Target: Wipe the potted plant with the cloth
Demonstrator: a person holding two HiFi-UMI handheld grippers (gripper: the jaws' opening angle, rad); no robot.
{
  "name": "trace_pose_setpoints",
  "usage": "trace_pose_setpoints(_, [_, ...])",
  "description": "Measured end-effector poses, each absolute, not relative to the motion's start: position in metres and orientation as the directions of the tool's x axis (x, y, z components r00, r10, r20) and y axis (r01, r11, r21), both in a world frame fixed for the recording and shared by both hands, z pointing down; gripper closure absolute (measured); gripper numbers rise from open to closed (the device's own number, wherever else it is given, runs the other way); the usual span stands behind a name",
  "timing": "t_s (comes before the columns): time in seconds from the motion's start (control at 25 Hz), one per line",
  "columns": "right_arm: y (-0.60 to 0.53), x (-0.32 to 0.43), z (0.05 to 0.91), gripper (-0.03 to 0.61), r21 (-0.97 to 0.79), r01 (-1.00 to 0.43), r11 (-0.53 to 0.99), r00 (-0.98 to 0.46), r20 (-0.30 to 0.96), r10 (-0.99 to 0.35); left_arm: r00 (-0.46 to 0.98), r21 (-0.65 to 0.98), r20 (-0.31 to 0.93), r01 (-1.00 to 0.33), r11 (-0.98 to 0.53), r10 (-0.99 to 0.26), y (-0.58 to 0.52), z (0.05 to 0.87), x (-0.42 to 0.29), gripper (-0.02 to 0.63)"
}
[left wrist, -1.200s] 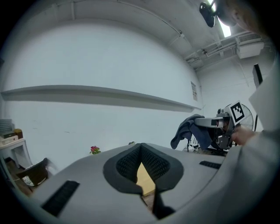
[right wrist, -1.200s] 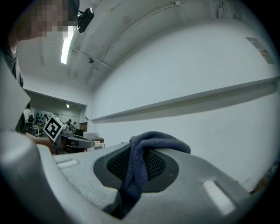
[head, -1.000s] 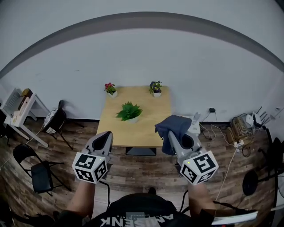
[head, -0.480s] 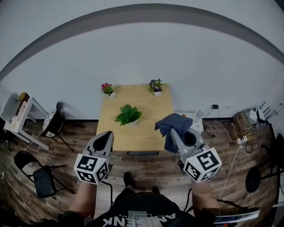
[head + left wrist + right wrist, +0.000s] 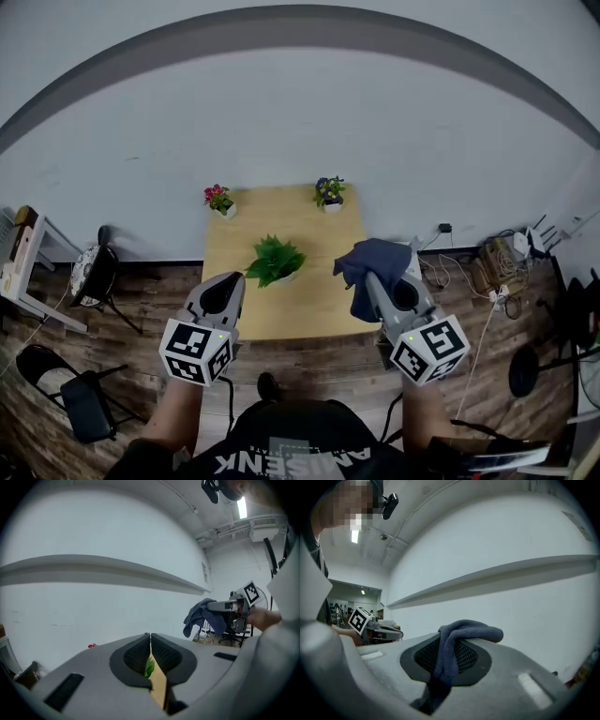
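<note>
At the far left, a black folding chair (image 5: 73, 401) stands on the wood floor. The left gripper (image 5: 228, 281) hangs before the near edge of the wooden table (image 5: 314, 302), its jaws pressed together with nothing between them. A small red-flowered pot (image 5: 218, 199) sits at the table's far left corner. The green potted plant (image 5: 275, 259) stands mid-table, and a purple-flowered pot (image 5: 328, 191) is at the far right corner. The right gripper (image 5: 375, 286) pinches the dark blue cloth (image 5: 375, 261), which drapes over its tips, apart from the plant.
</note>
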State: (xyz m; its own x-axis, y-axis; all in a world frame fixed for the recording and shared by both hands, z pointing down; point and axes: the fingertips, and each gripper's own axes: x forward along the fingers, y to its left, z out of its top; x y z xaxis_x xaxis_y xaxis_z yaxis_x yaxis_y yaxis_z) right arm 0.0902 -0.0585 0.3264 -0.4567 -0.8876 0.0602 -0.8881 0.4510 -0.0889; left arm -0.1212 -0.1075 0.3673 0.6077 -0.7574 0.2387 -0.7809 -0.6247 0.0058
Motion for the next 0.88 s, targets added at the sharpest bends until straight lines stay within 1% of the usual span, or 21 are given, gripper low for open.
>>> trace_pose_setpoints(0.48, [-0.097, 0.072, 0.334, 0.534, -0.085, -0.923, 0.377, -0.384, 0.100, -0.918, 0.665, 0.011, 0.254, -0.729, -0.685, -0.703, -0.156, 0.384, -0.137, 0.609])
trace_pose_setpoints(0.52, [-0.099, 0.072, 0.335, 0.534, -0.087, -0.926, 0.367, -0.375, 0.105, -0.921, 0.670, 0.008, 0.260, -0.721, -0.693, -0.695, -0.159, 0.386, -0.137, 0.600])
trace_pose_setpoints(0.56, [-0.101, 0.073, 0.336, 0.534, -0.090, -0.930, 0.356, -0.364, 0.108, -0.925, 0.678, 0.006, 0.267, -0.712, -0.702, -0.685, -0.161, 0.389, -0.137, 0.555])
trace_pose_setpoints(0.6, [-0.103, 0.074, 0.336, 0.534, -0.093, -0.934, 0.344, -0.353, 0.110, -0.929, 0.684, 0.004, 0.275, -0.703, -0.711, -0.675, -0.163, 0.391, -0.137, 0.525])
trace_pose_setpoints(0.76, [-0.110, 0.084, 0.338, 0.534, -0.106, -0.940, 0.323, -0.334, 0.112, -0.936, 0.679, -0.042, 0.325, -0.685, -0.728, -0.658, -0.170, 0.404, -0.133, 0.519])
trace_pose_setpoints(0.84, [-0.116, 0.090, 0.340, 0.534, -0.111, -0.936, 0.335, -0.347, 0.110, -0.931, 0.670, -0.067, 0.359, -0.676, -0.734, -0.650, -0.170, 0.412, -0.124, 0.476])
trace_pose_setpoints(0.88, [-0.119, 0.093, 0.341, 0.534, -0.114, -0.932, 0.345, -0.357, 0.109, -0.928, 0.664, -0.077, 0.371, -0.675, -0.734, -0.649, -0.170, 0.415, -0.119, 0.466])
